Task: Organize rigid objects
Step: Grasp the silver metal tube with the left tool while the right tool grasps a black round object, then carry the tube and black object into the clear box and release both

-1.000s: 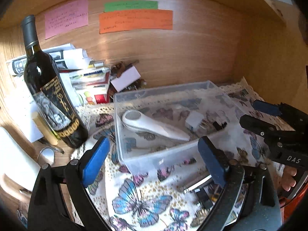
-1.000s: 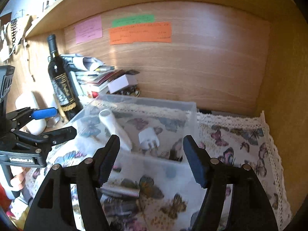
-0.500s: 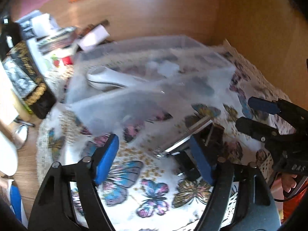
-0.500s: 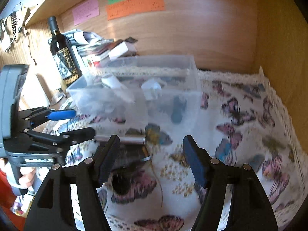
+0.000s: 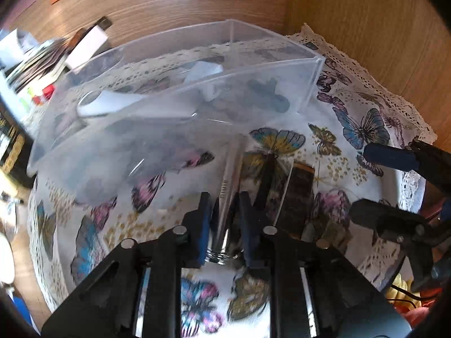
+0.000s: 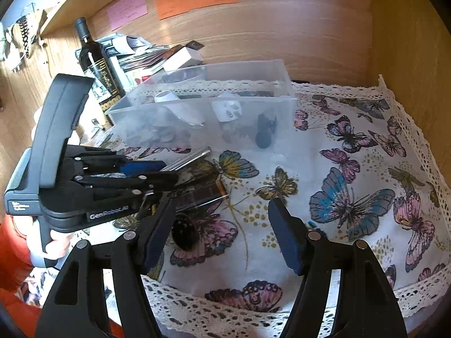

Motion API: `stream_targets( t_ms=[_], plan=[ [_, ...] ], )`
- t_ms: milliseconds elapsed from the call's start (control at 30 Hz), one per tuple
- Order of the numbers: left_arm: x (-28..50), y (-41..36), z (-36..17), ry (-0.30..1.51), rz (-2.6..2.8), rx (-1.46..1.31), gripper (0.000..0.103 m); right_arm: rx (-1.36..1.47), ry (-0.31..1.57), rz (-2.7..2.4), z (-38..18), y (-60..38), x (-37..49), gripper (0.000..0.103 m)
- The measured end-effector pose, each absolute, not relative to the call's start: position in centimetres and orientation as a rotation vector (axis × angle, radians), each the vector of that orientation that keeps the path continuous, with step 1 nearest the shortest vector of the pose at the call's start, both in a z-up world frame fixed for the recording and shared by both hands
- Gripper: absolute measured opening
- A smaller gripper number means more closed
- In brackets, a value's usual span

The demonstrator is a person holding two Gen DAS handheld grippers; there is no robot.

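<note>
My left gripper (image 5: pixel 224 225) is shut on a silver metal tube (image 5: pixel 227 197) that lies on the butterfly cloth (image 5: pixel 324 146) in front of a clear plastic bin (image 5: pixel 174 64). The tube (image 6: pixel 187 160) and left gripper (image 6: pixel 160 170) also show in the right wrist view. The bin (image 6: pixel 282 70) holds a white handheld device (image 6: pixel 180 107), a white plug adapter (image 6: pixel 228 108) and a small black part (image 6: pixel 265 133). My right gripper (image 6: pixel 222 231) is open and empty above the cloth. A dark flat case (image 6: pixel 197 197) and a black round piece (image 6: pixel 184 232) lie by its left finger.
A wine bottle (image 6: pixel 94 59) stands left of the bin, next to stacked books and a white box (image 6: pixel 183 56). Wooden walls close the back and right. The cloth's lace edge (image 6: pixel 225 315) runs along the front.
My left gripper has dropped toward the cloth and closed on the silver tube. My right gripper has moved back and lower, still open.
</note>
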State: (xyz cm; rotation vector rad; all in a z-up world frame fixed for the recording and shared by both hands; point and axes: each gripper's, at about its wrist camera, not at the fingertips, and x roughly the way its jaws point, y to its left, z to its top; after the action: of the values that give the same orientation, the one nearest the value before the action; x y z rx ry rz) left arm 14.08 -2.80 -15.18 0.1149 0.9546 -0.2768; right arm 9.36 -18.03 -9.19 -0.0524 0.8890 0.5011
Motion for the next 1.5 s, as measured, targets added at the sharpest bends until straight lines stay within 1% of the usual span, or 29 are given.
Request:
stream_targets(
  t_ms=[33,333,400,467,500,533,600,633,700,733,833,1033,1500],
  plan=[
    [13.7,-2.5,-15.2,0.951,-0.263,0.116,0.015,-0.052,0.891,0.508,-9.2,-17.9,9.3,0.065],
    [9.5,2.2,-15.3,0.95,-0.154,0.065,0.015,-0.093,0.927,0.571,-10.4,-15.4,8.6,0.065],
    [8.8,2.7,-15.2,0.951,-0.146,0.056,0.015,-0.101,0.945,0.579,-10.9,-15.0,8.6,0.061],
    [8.4,2.7,-15.3,0.954,-0.147,0.048,0.015,-0.112,0.962,0.584,-11.3,-14.7,8.6,0.053],
    [8.3,2.7,-15.4,0.95,-0.143,0.045,0.015,-0.117,0.971,0.589,-11.6,-14.5,8.7,0.047],
    [8.2,2.7,-15.4,0.946,-0.14,0.048,0.016,-0.123,0.974,0.589,-11.8,-14.3,8.6,0.043],
    [8.2,2.7,-15.4,0.94,-0.14,0.049,0.022,-0.152,0.957,0.568,-11.9,-14.1,8.4,0.033],
    [8.4,2.5,-15.4,0.937,-0.143,0.047,0.028,-0.157,0.956,0.561,-11.8,-14.1,8.4,0.033],
    [8.8,2.2,-15.5,0.927,-0.146,0.048,0.033,-0.137,0.958,0.564,-11.6,-14.4,8.5,0.033],
    [9.1,1.9,-15.7,0.922,-0.145,0.052,0.033,-0.132,0.956,0.559,-11.5,-14.5,8.5,0.032],
    [9.3,1.1,-15.7,0.909,-0.149,0.071,0.015,-0.124,0.936,0.538,-10.9,-14.9,8.6,0.032],
    [8.8,1.2,-14.8,0.878,-0.146,0.064,0.015,-0.136,0.871,0.508,-9.2,-15.4,8.8,0.032],
    [9.0,3.0,-6.0,0.651,-0.117,0.032,0.015,-0.15,0.66,0.486,-3.2,-15.0,11.2,0.032]
  ],
)
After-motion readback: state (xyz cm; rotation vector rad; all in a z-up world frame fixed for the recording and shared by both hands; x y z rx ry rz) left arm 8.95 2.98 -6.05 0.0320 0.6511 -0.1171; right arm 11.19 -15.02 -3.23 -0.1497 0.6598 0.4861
